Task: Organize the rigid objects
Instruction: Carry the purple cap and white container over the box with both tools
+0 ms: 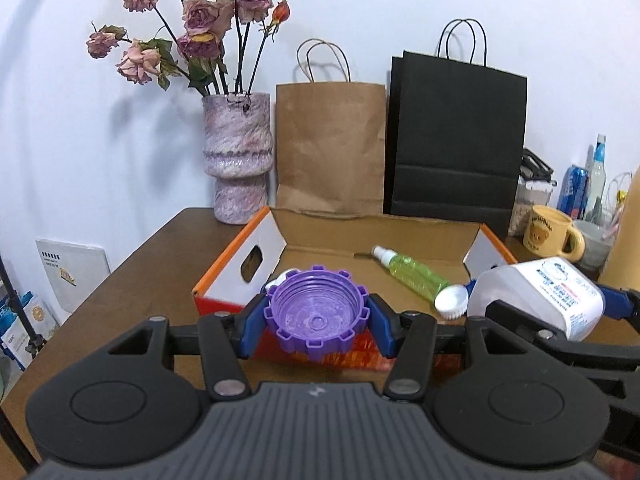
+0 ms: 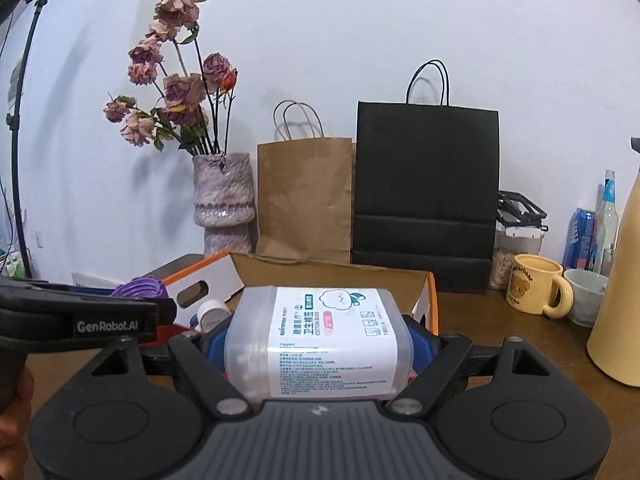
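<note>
Left tongs: pinching purple cap by its notched rim, over box; light, stiff.
Right tongs: pinching cotton-swab tub across smooth sides; light, slippery.

Against the wall — things we leave alone

We see a marbled pink vase of dried roses at the back left of the brown table, a brown paper bag just beside it and a black paper bag next along; farther right stand a yellow bear mug, a blue can and a clear bottle.
</note>
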A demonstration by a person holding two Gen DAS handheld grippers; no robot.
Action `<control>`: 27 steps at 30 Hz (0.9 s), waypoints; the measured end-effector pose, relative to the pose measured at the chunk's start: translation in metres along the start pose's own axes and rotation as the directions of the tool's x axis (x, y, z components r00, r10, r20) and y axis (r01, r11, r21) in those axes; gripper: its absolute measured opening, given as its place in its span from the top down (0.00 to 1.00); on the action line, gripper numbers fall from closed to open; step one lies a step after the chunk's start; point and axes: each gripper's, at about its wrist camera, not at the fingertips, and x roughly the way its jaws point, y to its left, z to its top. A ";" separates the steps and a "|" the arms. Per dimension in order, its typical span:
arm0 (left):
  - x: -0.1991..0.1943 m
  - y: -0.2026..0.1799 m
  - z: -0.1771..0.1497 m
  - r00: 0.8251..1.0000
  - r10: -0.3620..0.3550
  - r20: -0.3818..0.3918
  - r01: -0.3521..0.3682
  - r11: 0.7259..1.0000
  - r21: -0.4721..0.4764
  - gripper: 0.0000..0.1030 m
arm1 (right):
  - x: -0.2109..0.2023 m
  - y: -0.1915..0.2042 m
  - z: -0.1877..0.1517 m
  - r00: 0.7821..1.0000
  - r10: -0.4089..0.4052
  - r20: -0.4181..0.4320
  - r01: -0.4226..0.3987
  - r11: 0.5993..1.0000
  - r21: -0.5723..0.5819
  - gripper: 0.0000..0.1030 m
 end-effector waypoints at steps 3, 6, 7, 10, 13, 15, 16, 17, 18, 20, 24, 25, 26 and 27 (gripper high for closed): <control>0.005 0.000 0.007 1.000 -0.002 0.010 0.002 1.000 -0.007 0.47 | 0.005 -0.001 0.006 1.000 -0.006 0.011 0.006 1.000 0.002 0.21; 0.011 -0.001 0.013 1.000 0.000 0.021 0.000 1.000 -0.014 0.47 | 0.012 -0.001 0.011 1.000 -0.011 0.024 0.011 1.000 0.000 0.21; 0.013 -0.001 0.014 1.000 0.001 0.023 -0.001 1.000 -0.017 0.47 | 0.014 -0.001 0.013 1.000 -0.013 0.028 0.013 1.000 -0.001 0.21; 0.020 -0.001 0.020 0.999 0.004 0.033 -0.003 1.000 -0.027 0.47 | 0.022 0.000 0.018 0.999 -0.017 0.040 0.017 1.000 -0.004 0.21; 0.028 0.000 0.027 0.999 0.009 0.042 -0.008 0.999 -0.034 0.47 | 0.031 -0.002 0.023 0.999 -0.019 0.047 0.020 1.000 -0.002 0.21; 0.033 0.000 0.031 0.999 0.013 0.048 -0.011 0.999 -0.038 0.47 | 0.038 -0.002 0.026 0.999 -0.020 0.049 0.020 1.000 0.000 0.21; 0.036 0.000 0.033 0.999 0.016 0.049 -0.014 0.999 -0.040 0.47 | 0.041 -0.003 0.027 0.999 -0.020 0.050 0.020 1.000 0.000 0.21; 0.039 0.001 0.035 0.999 0.018 0.051 -0.016 0.999 -0.043 0.47 | 0.045 -0.003 0.029 0.998 -0.020 0.052 0.020 1.000 -0.001 0.21; 0.042 0.001 0.038 0.998 0.020 0.053 -0.017 0.999 -0.046 0.47 | 0.048 -0.003 0.030 0.998 -0.020 0.053 0.020 1.000 -0.003 0.21; 0.048 0.001 0.042 0.998 0.024 0.057 -0.021 0.999 -0.050 0.47 | 0.055 -0.004 0.032 0.998 -0.022 0.055 0.022 1.000 -0.003 0.21; 0.059 0.001 0.048 0.998 0.030 0.062 -0.027 0.998 -0.057 0.47 | 0.069 -0.007 0.036 0.998 -0.023 0.056 0.023 1.000 0.006 0.21; 0.063 0.001 0.049 0.998 0.032 0.062 -0.028 0.998 -0.058 0.47 | 0.073 -0.007 0.037 0.998 -0.024 0.057 0.024 1.000 0.009 0.21; 0.066 0.001 0.050 0.998 0.032 0.061 -0.029 0.998 -0.058 0.47 | 0.076 -0.008 0.038 0.998 -0.024 0.057 0.024 1.000 0.013 0.21; 0.069 0.001 0.051 0.998 0.034 0.059 -0.031 0.998 -0.058 0.47 | 0.080 -0.009 0.039 0.998 -0.025 0.058 0.024 1.000 0.016 0.21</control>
